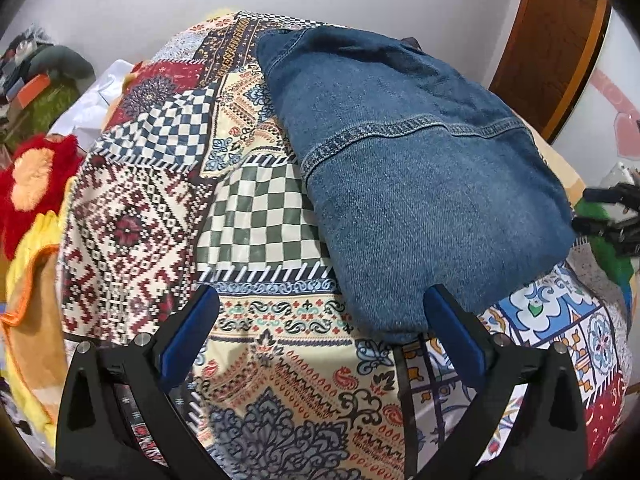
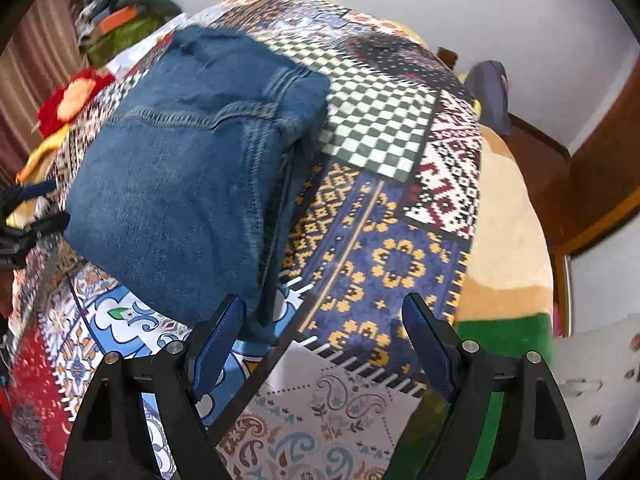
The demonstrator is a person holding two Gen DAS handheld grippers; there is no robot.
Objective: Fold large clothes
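A home bedroom. A colourful patchwork-print bedspread fills the frame (wooden door frame upper right). Piled clothes sit upper left.

We see the folded denim garment hide the patchwork cloth beneath it. The right gripper shows only as a blurred dark shape at the left view's edge. Clutter at the right view's far corner is too blurred to identify.
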